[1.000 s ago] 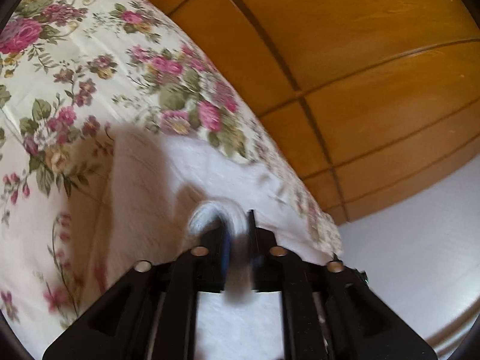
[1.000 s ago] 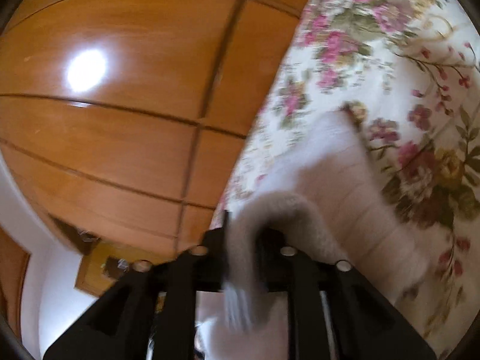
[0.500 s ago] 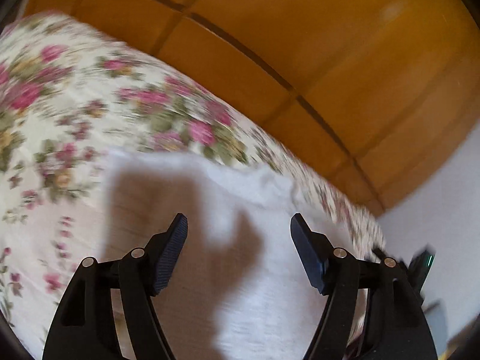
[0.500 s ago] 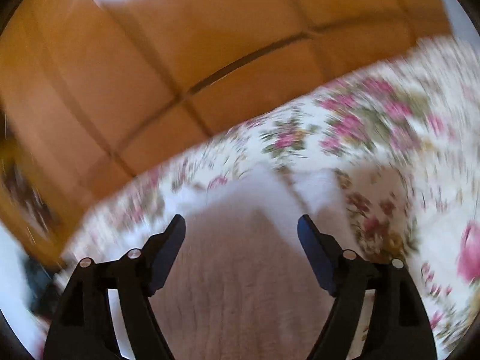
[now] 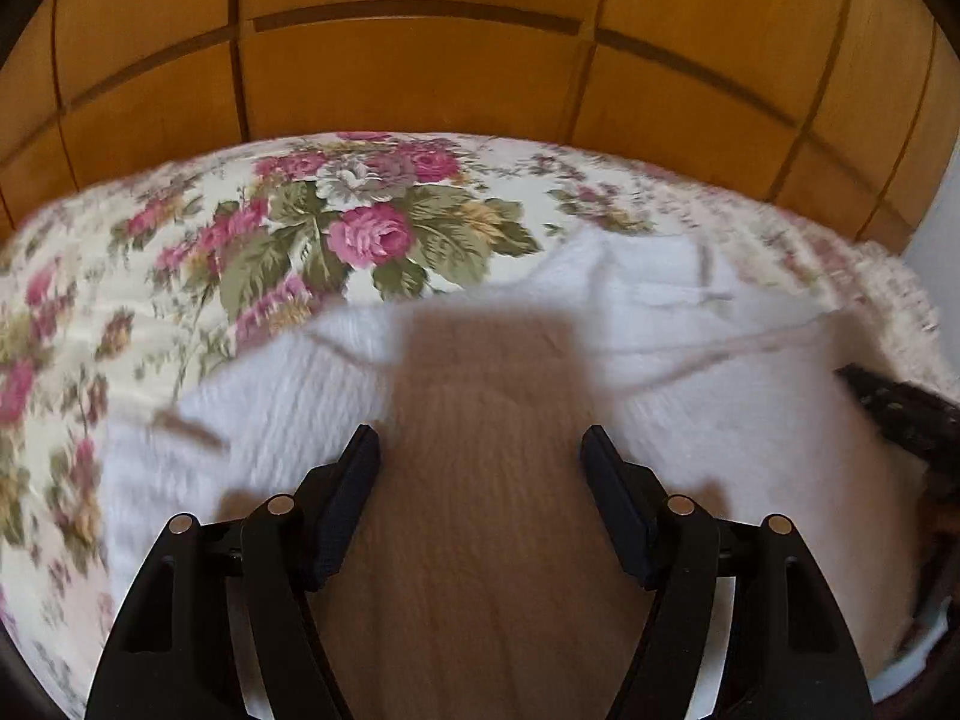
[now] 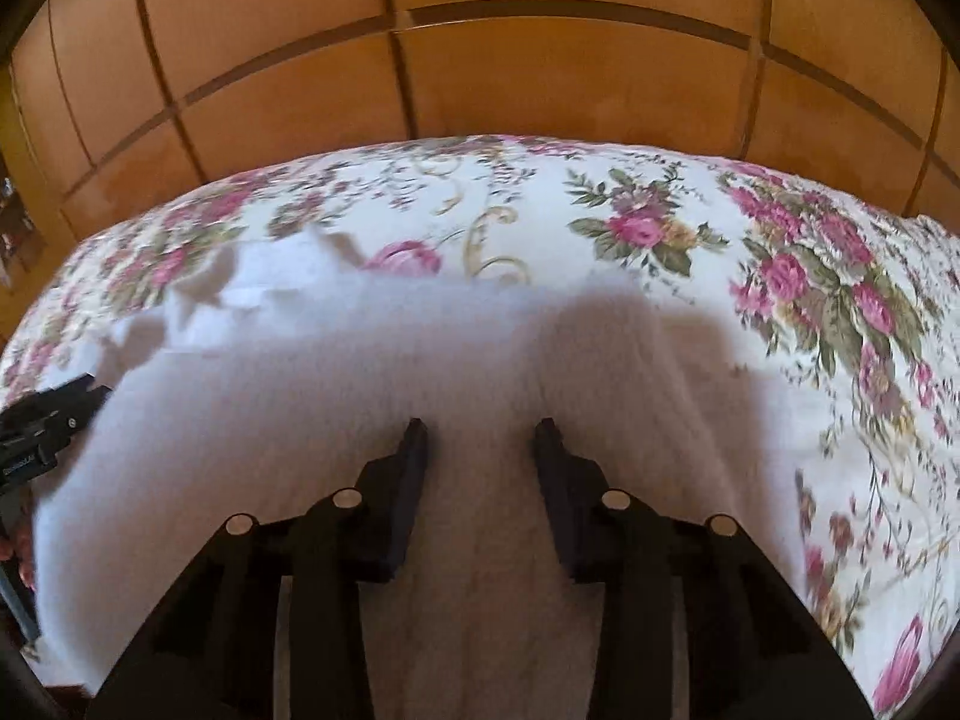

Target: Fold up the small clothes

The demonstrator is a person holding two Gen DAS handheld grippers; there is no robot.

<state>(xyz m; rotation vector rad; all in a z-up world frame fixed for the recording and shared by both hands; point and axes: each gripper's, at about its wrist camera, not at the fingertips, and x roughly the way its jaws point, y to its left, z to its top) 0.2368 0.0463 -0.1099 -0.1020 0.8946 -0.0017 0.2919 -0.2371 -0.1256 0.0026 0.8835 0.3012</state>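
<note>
Both point steeply down over the white garment (image 5: 690, 396); left tool (image 5: 480, 450) wide apart, empty; right tool (image 6: 480, 438) narrowing, empty.

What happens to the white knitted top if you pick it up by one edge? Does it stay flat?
Probably not. The white knitted top already shows wrinkles and soft folds on the flowery bedcover, so it would likely droop and bunch. Its ribbed knit looks grippy rather than slippery. It seems light, though that is hard to judge.

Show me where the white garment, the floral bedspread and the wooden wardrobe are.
garment (image 5: 720, 396): left wrist view, its knit body.
bedspread (image 6: 810, 252): right wrist view, a bare flowered part.
wardrobe (image 6: 540, 78): right wrist view, a door panel.
</note>
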